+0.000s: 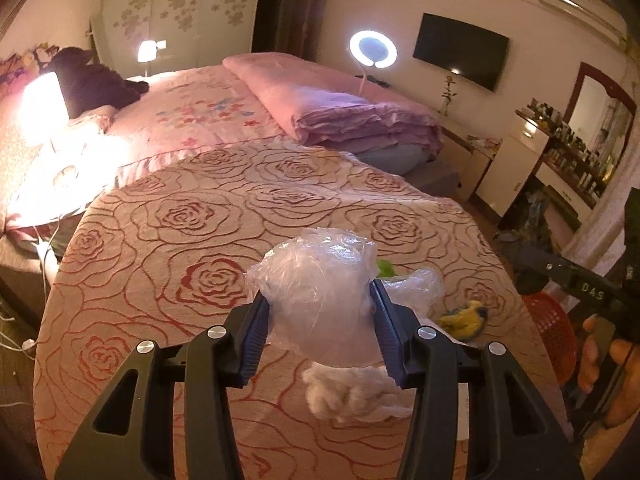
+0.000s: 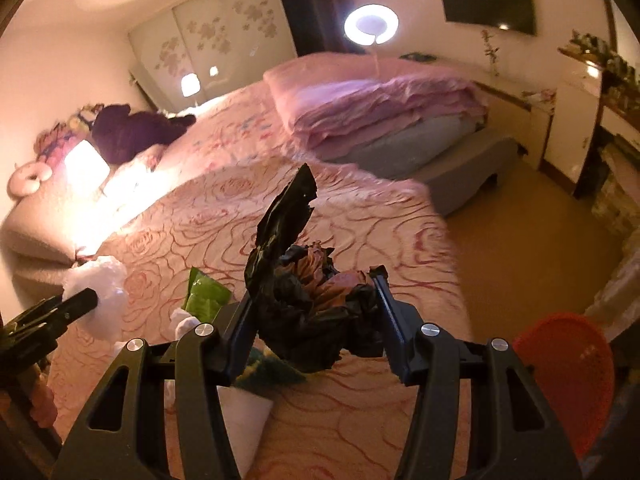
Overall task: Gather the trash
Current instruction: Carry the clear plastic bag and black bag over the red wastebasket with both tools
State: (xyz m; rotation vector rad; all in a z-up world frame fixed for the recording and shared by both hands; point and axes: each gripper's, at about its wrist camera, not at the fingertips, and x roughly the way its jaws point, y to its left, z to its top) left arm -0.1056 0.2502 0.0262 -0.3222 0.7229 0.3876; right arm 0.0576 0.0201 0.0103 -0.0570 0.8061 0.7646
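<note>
Between the left gripper pads sits a crumpled clear plastic bag, clamped and lifted off the table. Right gripper is clamped on a crumpled black plastic bag, also held up, one long tail sticking out ahead.

Risks: clear film is slippery and springy, could slide out if carried fast. Black tail could snag or miss the rim of the red basket, low to the right of the right gripper, off the table edge.

Still lying below the grippers: white tissue wad, green wrapper, yellow-blue scrap.

Surface: round table, rose-pattern cloth. Bedroom, pink bed beyond, ring light, wall TV.
</note>
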